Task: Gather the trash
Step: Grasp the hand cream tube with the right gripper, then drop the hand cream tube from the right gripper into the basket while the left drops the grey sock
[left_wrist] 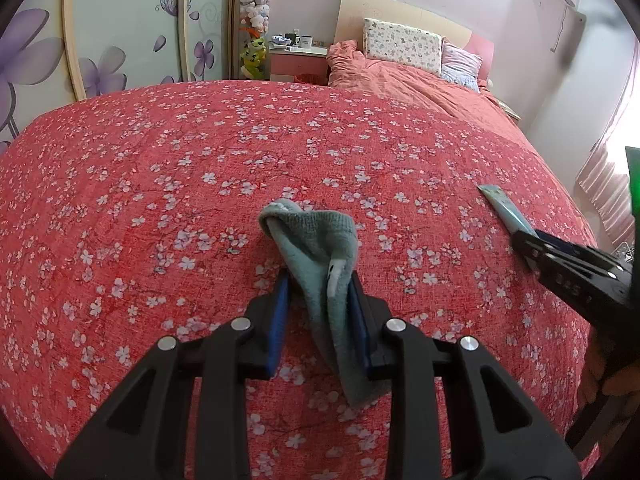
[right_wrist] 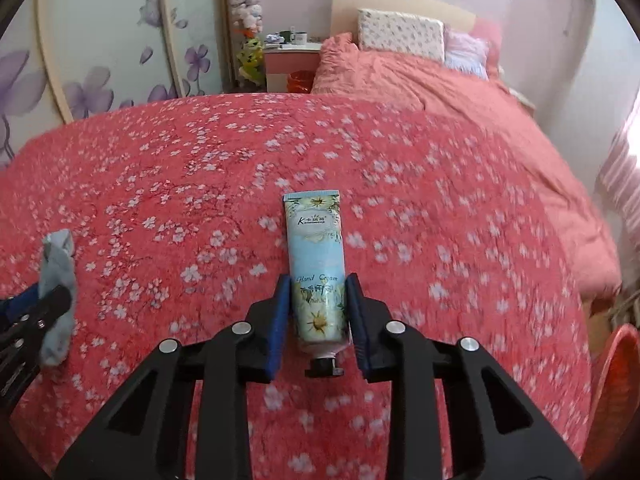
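Observation:
A grey-green cloth hangs crumpled between the blue pads of my left gripper, which is shut on it just above the red flowered bedspread. In the right wrist view that cloth and the left gripper sit at the far left. My right gripper is shut on a pale blue hand cream tube. The tube's black cap points back toward the camera and its flat end points away. In the left wrist view the right gripper is at the right edge, with the tube jutting out of it.
The bedspread fills both views. Beyond it lie a rumpled pink quilt and pillows. A pink nightstand with mugs and a red bin stand at the back. A red basket is at the lower right, and flowered wardrobe doors at the left.

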